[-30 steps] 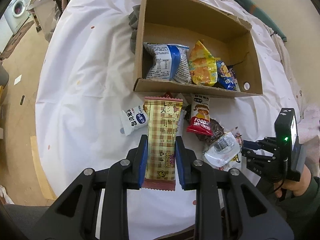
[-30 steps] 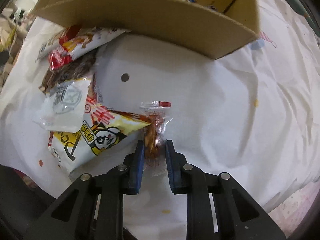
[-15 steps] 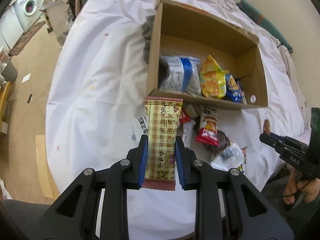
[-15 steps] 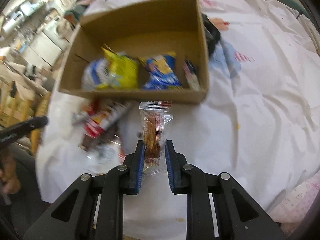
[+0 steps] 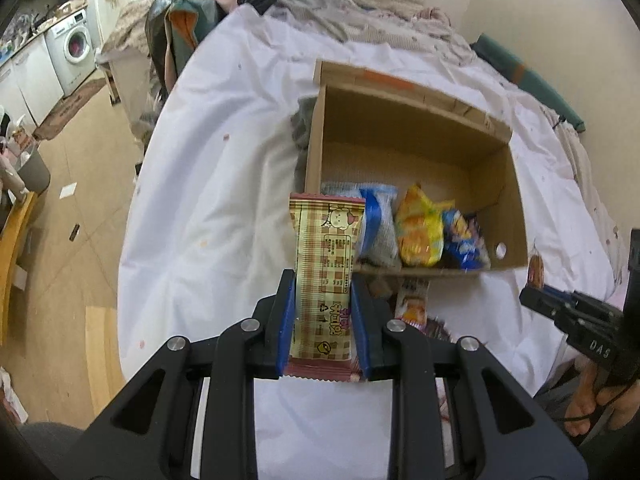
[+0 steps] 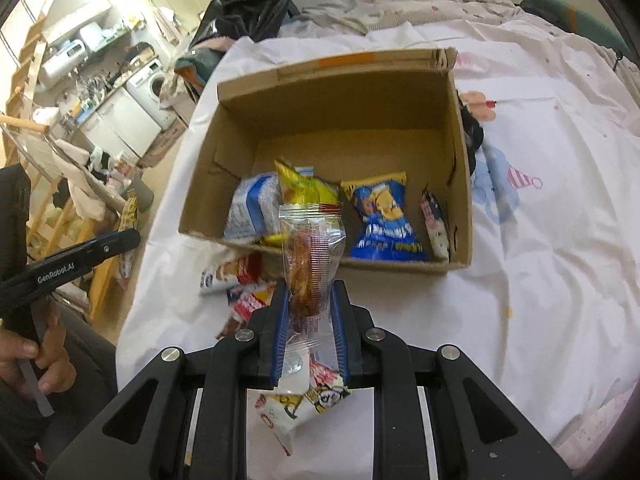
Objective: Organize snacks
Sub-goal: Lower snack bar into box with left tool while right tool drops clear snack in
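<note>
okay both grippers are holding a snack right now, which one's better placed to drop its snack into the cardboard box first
Probably the right. Its gripper holds the clear-wrapped snack with the tip already overlapping the cardboard box's near wall. The left gripper holds the plaid bar toward the box's left corner, apparently farther back.

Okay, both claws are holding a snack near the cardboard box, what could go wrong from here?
1. The right claw pinches the clear-wrapped snack low on a slippery wrapper; it might slide out before reaching the cardboard box.
2. The left claw holds the plaid wafer bar, which could catch the box's near wall.
3. The claws may collide.
</note>
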Tool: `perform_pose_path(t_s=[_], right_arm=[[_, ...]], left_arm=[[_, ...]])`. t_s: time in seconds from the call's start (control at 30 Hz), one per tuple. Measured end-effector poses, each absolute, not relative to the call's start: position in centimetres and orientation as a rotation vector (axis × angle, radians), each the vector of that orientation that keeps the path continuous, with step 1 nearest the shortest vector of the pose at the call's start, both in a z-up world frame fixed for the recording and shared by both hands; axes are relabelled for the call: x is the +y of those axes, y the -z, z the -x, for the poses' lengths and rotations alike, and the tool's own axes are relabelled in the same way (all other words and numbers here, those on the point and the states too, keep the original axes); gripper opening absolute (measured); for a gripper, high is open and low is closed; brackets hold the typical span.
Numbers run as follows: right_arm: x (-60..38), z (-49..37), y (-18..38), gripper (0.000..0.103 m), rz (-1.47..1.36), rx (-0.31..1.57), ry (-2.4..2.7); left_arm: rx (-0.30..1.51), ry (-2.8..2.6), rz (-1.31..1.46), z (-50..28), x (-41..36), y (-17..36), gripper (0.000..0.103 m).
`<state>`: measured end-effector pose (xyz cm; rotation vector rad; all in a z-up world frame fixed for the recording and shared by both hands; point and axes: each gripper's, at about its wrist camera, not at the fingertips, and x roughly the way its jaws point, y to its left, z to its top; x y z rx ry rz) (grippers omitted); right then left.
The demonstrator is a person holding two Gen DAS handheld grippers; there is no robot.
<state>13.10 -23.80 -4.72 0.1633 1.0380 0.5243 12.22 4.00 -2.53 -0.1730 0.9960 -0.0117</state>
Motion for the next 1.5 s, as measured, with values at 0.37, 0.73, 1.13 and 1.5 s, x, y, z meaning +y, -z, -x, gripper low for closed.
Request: perform_pose_path(t_s=[0.37, 0.73, 1.13, 1.5], right_arm=[[-26.2, -17.8, 3.6, 0.021, -0.286, 0.974, -0.45], [-25.9, -22.5, 5.7, 0.022, -0.276, 1.036, -0.391], [-25.6, -23.6, 8.9, 0.022, -0.308, 1.156, -0.352], [-25.2, -23.4, 9.9, 0.025, -0.28, 1.195, -0.332]], left_arm=[[0.96, 0.036, 0.138, -18.0, 2.6, 0.8, 0.022], [0.946, 0.086, 0.09, -21.5, 0.2, 3.6, 0.022], [1.041, 0.082, 0.123, -22.9, -0.1, 6.3, 0.023], [1.091, 0.078, 0.121, -23.1, -0.4, 7.1, 0.027]])
